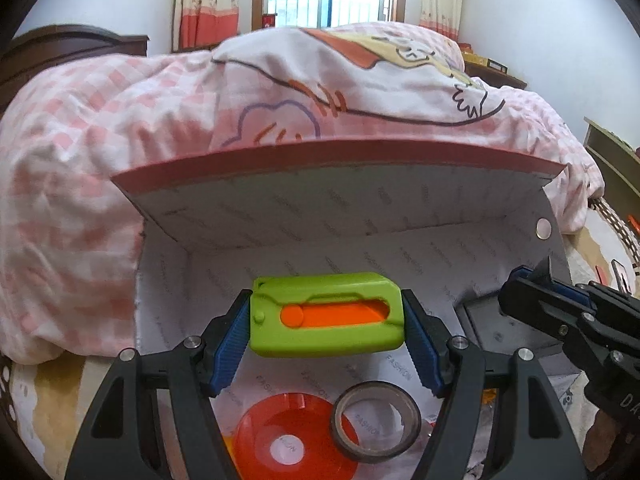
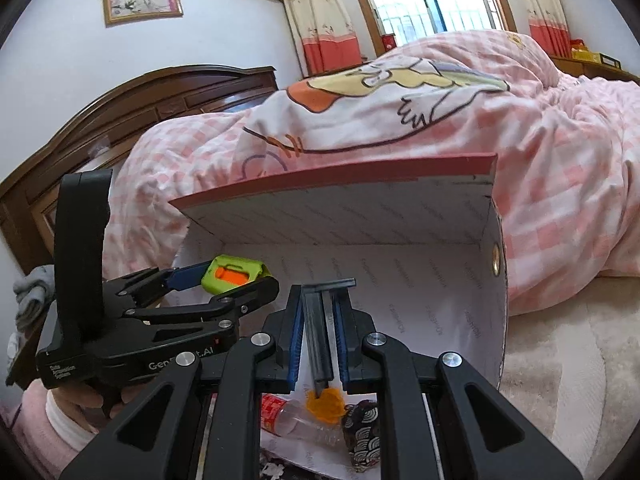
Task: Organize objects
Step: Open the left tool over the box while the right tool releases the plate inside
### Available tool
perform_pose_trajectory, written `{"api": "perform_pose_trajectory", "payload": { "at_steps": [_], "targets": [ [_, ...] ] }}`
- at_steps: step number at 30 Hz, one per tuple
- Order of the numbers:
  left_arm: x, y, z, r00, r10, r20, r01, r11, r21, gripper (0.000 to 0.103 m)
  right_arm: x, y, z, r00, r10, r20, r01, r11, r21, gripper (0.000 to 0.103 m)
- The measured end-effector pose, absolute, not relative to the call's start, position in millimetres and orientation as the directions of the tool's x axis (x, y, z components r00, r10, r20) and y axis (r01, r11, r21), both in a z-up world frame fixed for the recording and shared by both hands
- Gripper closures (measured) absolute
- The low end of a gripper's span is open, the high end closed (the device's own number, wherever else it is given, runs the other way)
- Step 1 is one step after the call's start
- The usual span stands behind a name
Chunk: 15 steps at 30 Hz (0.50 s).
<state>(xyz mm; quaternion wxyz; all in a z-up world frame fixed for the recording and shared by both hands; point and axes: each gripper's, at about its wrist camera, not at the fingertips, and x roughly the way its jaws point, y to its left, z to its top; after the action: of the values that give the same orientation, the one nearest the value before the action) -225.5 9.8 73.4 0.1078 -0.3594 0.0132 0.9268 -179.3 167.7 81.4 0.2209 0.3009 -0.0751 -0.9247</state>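
Pink quilt (image 1: 100, 160) behind the open box (image 1: 340, 208), and above that box the left gripper (image 1: 326, 320) clamps a green cutter (image 1: 326, 314) while the right gripper (image 2: 318, 336) pinches a dark strip (image 2: 320, 332).

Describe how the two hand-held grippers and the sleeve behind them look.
Both are matte black plastic frames with silver round bolts and blue ribbed pads. The left hand-held gripper carries white lettering on its body and a tall black upright handle. The right hand-held gripper looks the same. A pink sleeve with white cuff shows.
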Motion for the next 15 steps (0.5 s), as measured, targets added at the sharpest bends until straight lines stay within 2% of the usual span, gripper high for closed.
{"api": "perform_pose_trajectory", "payload": {
  "at_steps": [4, 7, 15],
  "targets": [
    [-228.2, 10.7, 68.2, -0.699, 0.181, -0.692, -0.195, -0.979, -0.059, 0.032, -180.6, 169.9, 79.4, -0.74, -0.418, -0.528, 0.333, -0.909, 0.252, 0.063],
    [-227.6, 11.1, 68.9, -0.701, 0.17, -0.693, -0.185, -0.981, -0.053, 0.032, -178.8, 171.3, 80.6, -0.755, -0.403, -0.517, 0.324, -0.915, 0.241, 0.058],
    [-220.9, 11.8, 76.7, -0.714, 0.173, -0.678, -0.188, -0.981, -0.053, 0.031, -177.9, 173.3, 81.3, -0.759, -0.404, -0.511, 0.322, -0.915, 0.244, 0.057]
  ]
}}
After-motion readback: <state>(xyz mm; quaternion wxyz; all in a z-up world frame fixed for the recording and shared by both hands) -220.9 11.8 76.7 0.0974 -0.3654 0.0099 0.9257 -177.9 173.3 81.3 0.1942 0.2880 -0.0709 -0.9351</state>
